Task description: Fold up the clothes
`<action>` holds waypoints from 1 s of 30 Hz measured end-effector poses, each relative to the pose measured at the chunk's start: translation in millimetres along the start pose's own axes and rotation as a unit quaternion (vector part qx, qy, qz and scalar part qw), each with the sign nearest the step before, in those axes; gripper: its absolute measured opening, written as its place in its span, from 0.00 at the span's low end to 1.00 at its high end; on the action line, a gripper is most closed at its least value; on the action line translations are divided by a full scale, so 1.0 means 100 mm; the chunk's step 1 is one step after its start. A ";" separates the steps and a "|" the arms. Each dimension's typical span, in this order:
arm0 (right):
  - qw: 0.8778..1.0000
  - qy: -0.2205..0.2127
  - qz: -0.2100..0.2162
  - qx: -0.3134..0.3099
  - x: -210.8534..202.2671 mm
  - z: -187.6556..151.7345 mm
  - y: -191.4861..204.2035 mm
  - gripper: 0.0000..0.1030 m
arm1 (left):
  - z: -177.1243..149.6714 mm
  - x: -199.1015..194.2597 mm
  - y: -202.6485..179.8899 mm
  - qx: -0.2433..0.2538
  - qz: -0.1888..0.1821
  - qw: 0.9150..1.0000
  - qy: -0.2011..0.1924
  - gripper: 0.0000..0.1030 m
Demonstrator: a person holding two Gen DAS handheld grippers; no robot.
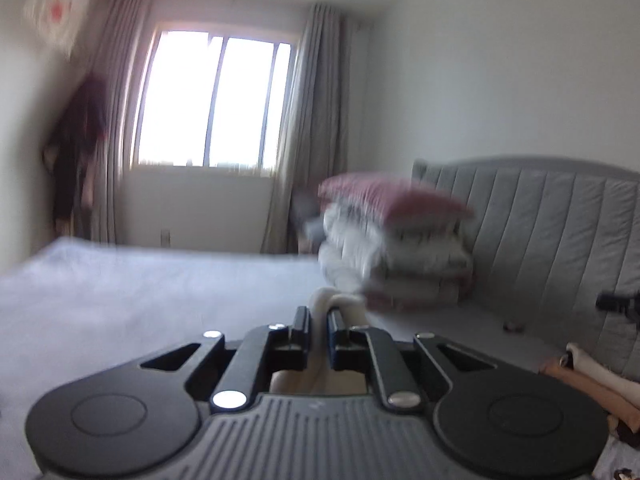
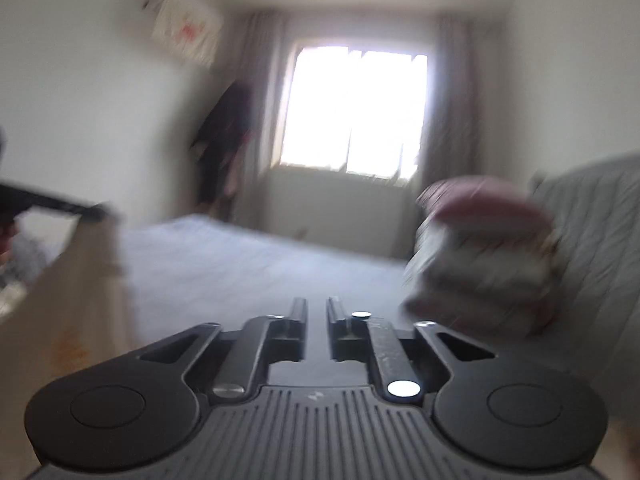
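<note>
While both views were smeared by motion blur, the main things could still be made out. The left gripper had its jaws clenched on a fold of cream cloth, which bunched up between the two fingers and ran back under the gripper body. The cloth sat low over the near part of the bed, whose pale sheet stretched away to the far wall.

The right gripper showed a narrow gap between its fingers with only the bed sheet visible through it; its jaws were released and grasped nothing. In the right wrist view, at the left edge, a dark gripper tip held a hanging panel of beige fabric; whether this was the same cream cloth could not be told for certain.

On the far right of the bed stood a stack of folded bedding topped by a pink pillow, set against the grey padded headboard. More folded clothes in tan and cream lay at the near right, beside the headboard. On the far wall a bright window was flanked by grey curtains, and dark garments hung at the far left.
</note>
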State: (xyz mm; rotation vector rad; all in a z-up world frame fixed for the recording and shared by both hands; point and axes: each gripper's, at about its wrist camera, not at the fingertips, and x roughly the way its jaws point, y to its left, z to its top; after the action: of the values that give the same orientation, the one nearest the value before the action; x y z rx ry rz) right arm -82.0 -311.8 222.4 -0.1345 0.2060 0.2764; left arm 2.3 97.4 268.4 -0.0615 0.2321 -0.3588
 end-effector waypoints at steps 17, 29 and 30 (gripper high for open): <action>0.944 0.269 0.170 0.084 1.64 -1.11 0.92 0.51 | -0.86 1.13 0.76 0.009 0.023 0.983 0.183 0.16; 0.928 0.304 0.211 0.042 1.87 -1.40 1.22 0.03 | -1.54 2.01 1.07 -0.033 -0.042 0.963 0.265 0.52; 0.930 0.302 0.208 0.028 1.85 -1.39 1.26 0.03 | -1.60 2.05 1.04 -0.031 -0.038 0.960 0.276 0.42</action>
State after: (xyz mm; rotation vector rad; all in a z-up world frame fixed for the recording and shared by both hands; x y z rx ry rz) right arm 30.7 -166.3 34.1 -0.1147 0.8609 0.6497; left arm 186.3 119.5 58.6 -0.0312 0.7955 -0.4416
